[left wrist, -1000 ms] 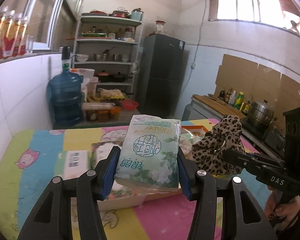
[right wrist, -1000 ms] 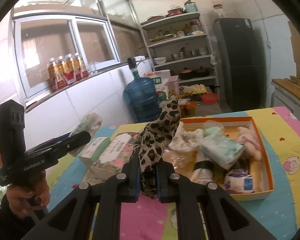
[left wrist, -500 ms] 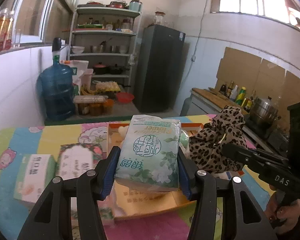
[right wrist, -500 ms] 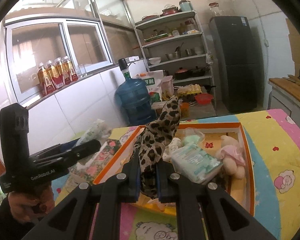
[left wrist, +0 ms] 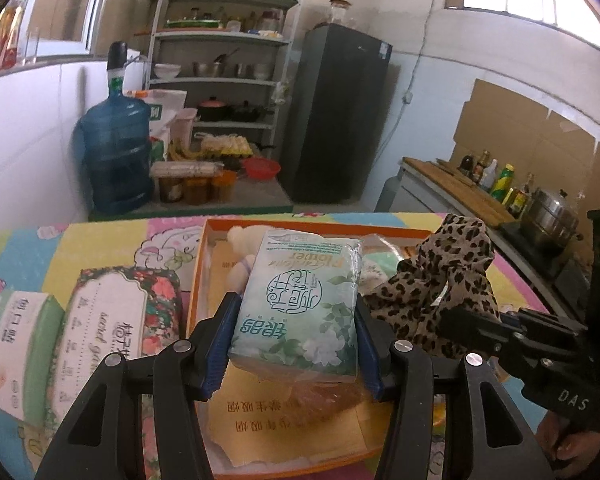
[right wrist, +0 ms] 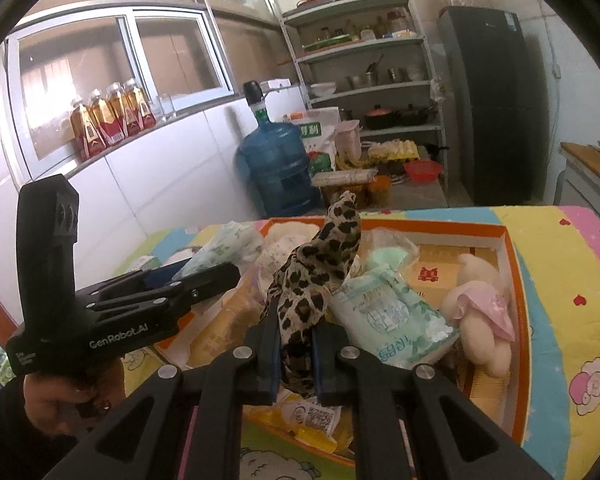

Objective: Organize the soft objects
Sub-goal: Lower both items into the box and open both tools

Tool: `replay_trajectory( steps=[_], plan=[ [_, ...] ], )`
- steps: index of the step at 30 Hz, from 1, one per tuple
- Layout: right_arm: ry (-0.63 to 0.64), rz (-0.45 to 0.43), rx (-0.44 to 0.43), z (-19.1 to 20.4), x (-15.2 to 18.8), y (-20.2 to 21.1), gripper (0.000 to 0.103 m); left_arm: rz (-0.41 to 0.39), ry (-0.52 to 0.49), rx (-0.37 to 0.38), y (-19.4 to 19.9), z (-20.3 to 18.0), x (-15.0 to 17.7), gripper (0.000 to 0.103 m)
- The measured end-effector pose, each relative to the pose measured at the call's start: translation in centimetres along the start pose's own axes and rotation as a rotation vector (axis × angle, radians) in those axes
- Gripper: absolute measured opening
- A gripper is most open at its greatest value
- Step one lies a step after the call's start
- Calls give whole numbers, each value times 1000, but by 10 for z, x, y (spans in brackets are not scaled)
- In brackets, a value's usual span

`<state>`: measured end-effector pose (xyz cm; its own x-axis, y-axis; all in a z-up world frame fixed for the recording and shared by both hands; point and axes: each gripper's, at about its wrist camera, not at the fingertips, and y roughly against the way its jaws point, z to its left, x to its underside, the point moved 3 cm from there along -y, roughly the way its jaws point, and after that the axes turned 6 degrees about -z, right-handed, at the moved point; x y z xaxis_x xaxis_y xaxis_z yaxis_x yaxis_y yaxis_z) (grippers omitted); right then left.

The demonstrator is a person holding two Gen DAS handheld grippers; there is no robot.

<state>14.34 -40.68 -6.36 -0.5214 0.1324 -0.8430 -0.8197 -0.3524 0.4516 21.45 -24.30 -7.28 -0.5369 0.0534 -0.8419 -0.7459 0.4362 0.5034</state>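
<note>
Holding a green tissue pack (left wrist: 300, 304) tight in my left gripper (left wrist: 296, 344) and a leopard-print cloth (right wrist: 316, 276) pinched in my narrow right gripper (right wrist: 296, 360), I am above the orange tray (right wrist: 516, 280). The tray is already crowded with another tissue pack (right wrist: 392, 316) and a plush doll (right wrist: 480, 320). I think the cloth, being limp, may drape over the rim, and the grippers, being near each other, may collide.

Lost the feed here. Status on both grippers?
Left gripper shut on green tissue pack. Right gripper shut on leopard-print cloth. Both above orange-rimmed box, already crowded.
</note>
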Motion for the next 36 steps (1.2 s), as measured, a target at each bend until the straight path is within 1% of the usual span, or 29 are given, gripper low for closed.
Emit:
replay_trajectory(
  steps=[8,11,17,18,19,21,23,25,31,35,36],
  plan=[
    [-4,27,-20,-3,5,-15,13,22,18,-30,-21,7,4,55],
    [2,42,-29,-2,7,-20,14,42,20,-45,-29,9,6,55],
    [5,67,-23,-2,11,-27,14,46,-23,-62,-30,2,9,55],
    [4,65,-20,-2,10,-27,16,43,-25,-62,-30,1,10,55],
    [3,60,-14,-2,10,-26,20,40,-23,-57,-29,0,10,55],
    [5,55,-9,-3,10,-25,28,35,-15,-47,-27,-1,12,55],
    [8,48,-6,-1,9,-25,42,34,-10,-37,-26,0,11,56],
    [12,39,-3,0,8,-23,48,33,-9,-31,-25,-1,12,57],
    [12,24,7,-1,6,-20,48,17,-30,-24,-19,-6,10,58],
    [12,16,10,-5,8,-16,48,2,-42,-26,-14,-11,8,65],
    [12,14,10,-6,8,-15,48,-3,-44,-25,-12,-12,8,65]
  ],
)
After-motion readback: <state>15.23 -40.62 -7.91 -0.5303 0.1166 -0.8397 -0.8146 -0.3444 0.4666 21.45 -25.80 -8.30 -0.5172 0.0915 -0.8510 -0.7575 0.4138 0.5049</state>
